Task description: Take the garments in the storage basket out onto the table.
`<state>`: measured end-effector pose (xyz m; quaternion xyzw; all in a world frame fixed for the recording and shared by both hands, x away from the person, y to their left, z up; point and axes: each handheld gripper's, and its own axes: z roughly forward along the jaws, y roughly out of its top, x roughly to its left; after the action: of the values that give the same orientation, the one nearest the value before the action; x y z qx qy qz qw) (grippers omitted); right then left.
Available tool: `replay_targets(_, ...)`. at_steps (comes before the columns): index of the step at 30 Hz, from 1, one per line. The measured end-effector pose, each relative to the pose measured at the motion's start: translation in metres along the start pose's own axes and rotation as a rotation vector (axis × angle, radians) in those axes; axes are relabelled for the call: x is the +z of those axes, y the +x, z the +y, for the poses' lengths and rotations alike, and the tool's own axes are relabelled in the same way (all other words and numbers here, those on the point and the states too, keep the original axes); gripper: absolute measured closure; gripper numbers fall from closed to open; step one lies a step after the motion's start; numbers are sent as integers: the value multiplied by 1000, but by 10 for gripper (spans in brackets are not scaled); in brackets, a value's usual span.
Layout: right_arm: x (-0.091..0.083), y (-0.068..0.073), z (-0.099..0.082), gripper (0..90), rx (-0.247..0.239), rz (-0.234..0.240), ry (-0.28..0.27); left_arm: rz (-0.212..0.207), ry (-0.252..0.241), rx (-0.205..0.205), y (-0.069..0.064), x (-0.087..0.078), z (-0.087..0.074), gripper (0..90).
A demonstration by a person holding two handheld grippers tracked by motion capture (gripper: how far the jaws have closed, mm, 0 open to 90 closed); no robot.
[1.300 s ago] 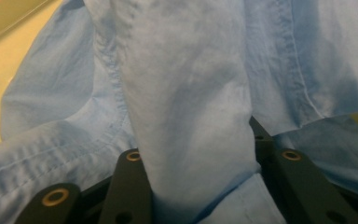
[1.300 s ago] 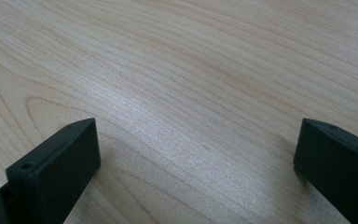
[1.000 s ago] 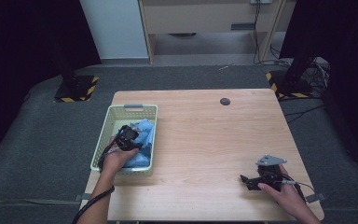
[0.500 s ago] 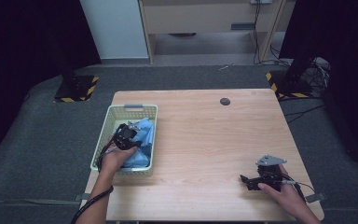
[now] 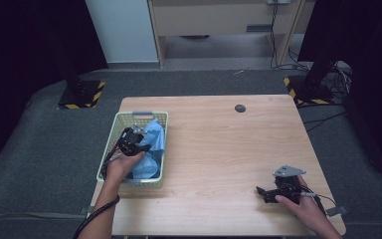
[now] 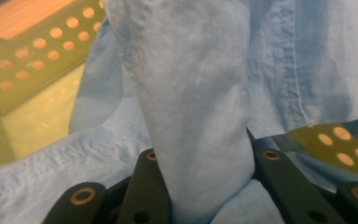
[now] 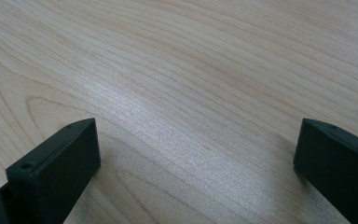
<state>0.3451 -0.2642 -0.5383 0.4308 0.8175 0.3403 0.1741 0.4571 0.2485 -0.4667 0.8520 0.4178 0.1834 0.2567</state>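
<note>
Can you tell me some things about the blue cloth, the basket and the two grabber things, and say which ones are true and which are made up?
1. The blue cloth lies in the green basket. True.
2. The left gripper pinches a fold of the blue cloth between its fingers. True; its jaws have just been closing on that fold.
3. The right gripper holds a corner of the cloth. False: its jaws stand wide apart over bare wooden table, with nothing between them.
4. The basket stands in the middle of the table. False: it stands at the table's left edge.
5. A small dark round thing sits near the table's far edge. True.
</note>
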Motion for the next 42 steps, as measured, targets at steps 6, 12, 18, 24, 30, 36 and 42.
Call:
replay_targets(6,0,0,0,5,0,0,0,3,-15,5,1,-7,5,757)
replay_targets(12,0,0,0,5,0,0,0,8,-53,8,1,-19,10,759)
replay_targets(18,0,0,0,5,0,0,0,14,-85,15,2,-30,13,760)
replay_targets(24,0,0,0,5,1,-1,0,22,-117,25,2,-41,18,761)
replay_targets(30,0,0,0,5,2,-1,0,24,-143,42,-1,-50,24,761)
replay_targets(36,0,0,0,5,1,-1,0,28,-157,59,-5,-62,32,761)
replay_targets(42,0,0,0,5,1,0,0,31,-187,73,-10,-77,42,762)
